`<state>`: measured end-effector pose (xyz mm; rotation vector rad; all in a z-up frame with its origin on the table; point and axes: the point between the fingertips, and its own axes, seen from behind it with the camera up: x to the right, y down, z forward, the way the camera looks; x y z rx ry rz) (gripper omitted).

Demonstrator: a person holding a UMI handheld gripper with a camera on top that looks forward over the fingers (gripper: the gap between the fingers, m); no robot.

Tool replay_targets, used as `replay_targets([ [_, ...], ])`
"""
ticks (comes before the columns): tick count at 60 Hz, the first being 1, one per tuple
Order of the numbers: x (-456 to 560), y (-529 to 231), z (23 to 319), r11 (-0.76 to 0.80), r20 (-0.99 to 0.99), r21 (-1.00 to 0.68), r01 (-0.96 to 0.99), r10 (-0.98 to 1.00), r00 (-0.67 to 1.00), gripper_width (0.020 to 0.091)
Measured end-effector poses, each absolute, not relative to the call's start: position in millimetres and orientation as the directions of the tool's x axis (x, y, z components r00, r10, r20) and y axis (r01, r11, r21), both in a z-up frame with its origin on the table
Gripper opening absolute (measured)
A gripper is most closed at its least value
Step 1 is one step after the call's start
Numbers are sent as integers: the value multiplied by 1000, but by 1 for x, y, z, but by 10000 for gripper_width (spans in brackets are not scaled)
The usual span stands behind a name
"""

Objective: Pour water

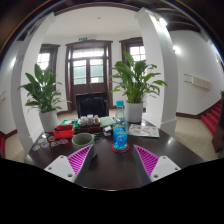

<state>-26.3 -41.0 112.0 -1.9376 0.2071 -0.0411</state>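
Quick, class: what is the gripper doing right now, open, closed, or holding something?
Gripper: open, holding nothing; the water bottle stands on the table just ahead, between the fingers.

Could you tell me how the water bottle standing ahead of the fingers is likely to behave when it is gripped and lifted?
The bottle is tall and narrow, so a push up high would probably tip it. It looks like clear plastic, so the walls may give under a squeeze. It stands on the dark table just beyond the open gripper, untouched.
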Motion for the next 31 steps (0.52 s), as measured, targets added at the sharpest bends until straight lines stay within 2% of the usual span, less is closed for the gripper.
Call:
replay_targets([
  [16, -76, -82, 162, -333, -82, -938, -93, -46, 996, 797],
  [31, -95, -100, 185, -311, -58, -949, -54, 2, 998, 800],
])
